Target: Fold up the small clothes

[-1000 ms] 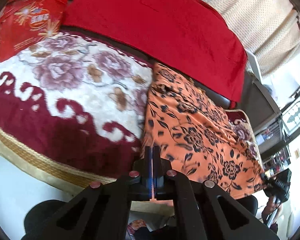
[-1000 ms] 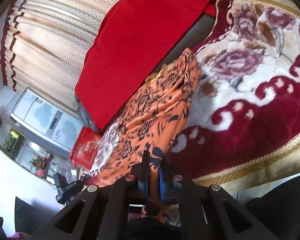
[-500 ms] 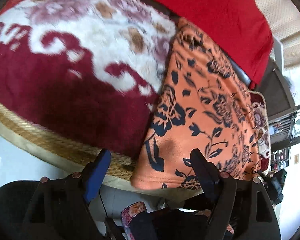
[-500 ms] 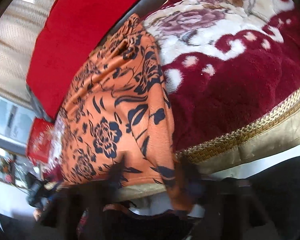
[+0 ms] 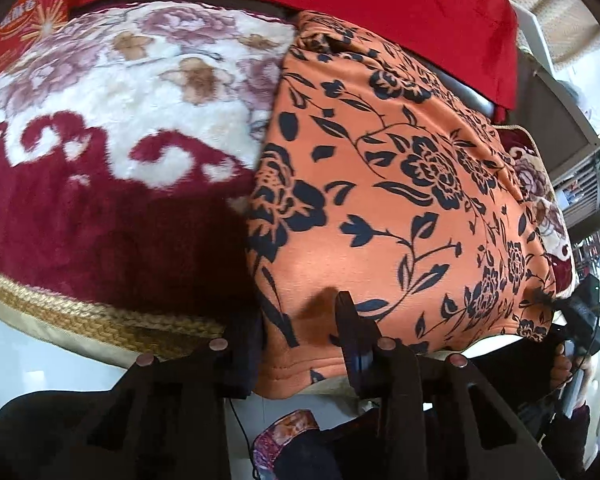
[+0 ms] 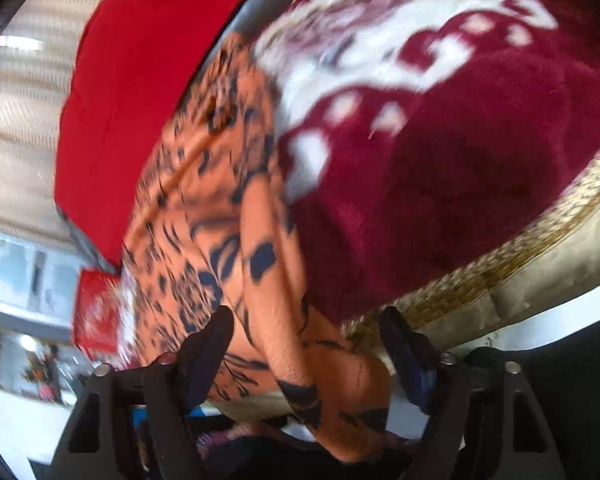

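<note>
While a plush blanket (image 5: 112, 168) in dark red and cream, printed with flowers and edged in gold braid, covers the seat, an orange garment (image 5: 380, 184) with a black flower print lies stretched across it, running from the red cloth (image 5: 340, 8) draped at the back to the front edge, where its hem hangs over.

From the left wrist view, the left gripper (image 5: 300, 332) sits at that near hem with its jaws spread apart, one finger on each side of the garment's corner; the cloth lies between them, but nothing is pinched.

From the right wrist view, which is blurred, the right gripper (image 6: 312, 344) is likewise wide open at the opposite near corner, where the garment (image 6: 228, 216) bunches into a fold that droops between the fingers and below them. Whether the fingers touch the cloth cannot be told.

Behind the seat hang pale dotted curtains (image 6: 16, 112). A red printed bag (image 5: 24, 28) stands at the blanket's far end. The floor (image 5: 40, 368) below is white.
</note>
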Demonstrator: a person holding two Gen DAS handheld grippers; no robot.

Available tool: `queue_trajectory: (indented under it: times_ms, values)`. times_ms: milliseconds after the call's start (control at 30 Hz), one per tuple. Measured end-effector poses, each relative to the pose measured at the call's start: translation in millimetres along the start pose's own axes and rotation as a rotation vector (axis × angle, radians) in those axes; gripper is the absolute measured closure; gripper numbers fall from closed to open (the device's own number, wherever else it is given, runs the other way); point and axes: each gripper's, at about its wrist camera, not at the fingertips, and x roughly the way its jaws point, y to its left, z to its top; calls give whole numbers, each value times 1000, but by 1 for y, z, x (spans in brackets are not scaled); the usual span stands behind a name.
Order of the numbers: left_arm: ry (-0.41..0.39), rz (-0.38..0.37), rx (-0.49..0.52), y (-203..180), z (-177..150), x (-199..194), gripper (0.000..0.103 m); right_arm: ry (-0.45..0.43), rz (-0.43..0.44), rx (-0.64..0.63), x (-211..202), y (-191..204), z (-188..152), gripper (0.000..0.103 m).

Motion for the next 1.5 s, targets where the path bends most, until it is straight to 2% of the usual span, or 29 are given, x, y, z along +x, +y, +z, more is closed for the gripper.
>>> queue_trajectory:
  times_ms: [33, 67, 100, 133, 167, 267, 400, 533, 600, 667, 800, 867, 900, 933, 967, 1000, 1067, 1133, 1200, 1267, 1300, 1333, 1400, 1500]
  values:
    - [-1, 5, 13, -3, -1, 0, 70, 29, -23, -42, 6, 7, -4, 61]
    - [-3, 11, 20, -4, 2, 1, 74, 40, -42, -71, 8, 10, -7, 81]
    - [-3, 21, 26, -5, 2, 2, 86, 39, -75, -107, 10, 16, -10, 89]
    - [0, 24, 23, -2, 3, 1, 93, 27, -101, -147, 8, 22, -13, 93]
    - [4, 8, 12, 2, 6, 0, 94, 20, -102, -175, 5, 27, -15, 97]
    - [-3, -95, -40, 7, 22, -8, 96, -7, -40, -235, -13, 45, -14, 98]
    - [-70, -197, -38, -2, 55, -36, 96, -71, 147, -271, -46, 72, 6, 98]
    - [-144, -263, -26, -14, 114, -55, 96, -145, 223, -287, -61, 103, 47, 98]
    - [-179, -266, -19, -18, 139, -62, 97, -176, 230, -281, -60, 114, 70, 98]
    - [-222, -254, -22, -16, 178, -65, 97, -220, 214, -279, -54, 128, 105, 98]
    - [-265, -259, -72, -12, 262, -44, 97, -279, 211, -216, -20, 146, 184, 98]
    - [-259, -184, -85, -13, 301, -21, 97, -304, 209, -182, 2, 148, 219, 98]
    - [-250, -181, -104, -11, 308, -16, 97, -314, 203, -161, 12, 149, 235, 98]
    - [-243, -224, -133, -8, 311, -10, 97, -317, 205, -126, 26, 147, 250, 98]
    - [-240, -263, -138, -6, 307, -7, 97, -310, 221, -96, 35, 143, 258, 98]
    - [-234, -259, -129, -7, 298, -5, 97, -305, 236, -80, 46, 141, 262, 98]
    - [-204, -189, -105, -7, 264, -2, 89, -293, 194, -110, 63, 138, 261, 98]
    - [-182, -161, -99, -2, 223, -3, 78, -257, 140, -136, 77, 134, 261, 98]
    - [-147, -134, -111, 2, 178, -7, 70, -247, 158, -119, 81, 125, 261, 98]
    - [-114, -113, -133, 3, 133, -12, 58, -244, 174, -109, 76, 114, 261, 98]
    - [-97, -101, -139, 2, 118, -12, 47, -251, 167, -118, 73, 113, 259, 98]
    - [-87, -100, -151, -2, 102, -13, 41, -262, 154, -134, 71, 114, 255, 98]
    - [-52, -139, -182, -10, 77, -11, 38, -267, 145, -149, 66, 115, 249, 98]
    - [-39, -220, -246, -22, 64, 2, 29, -271, 151, -155, 58, 117, 238, 98]
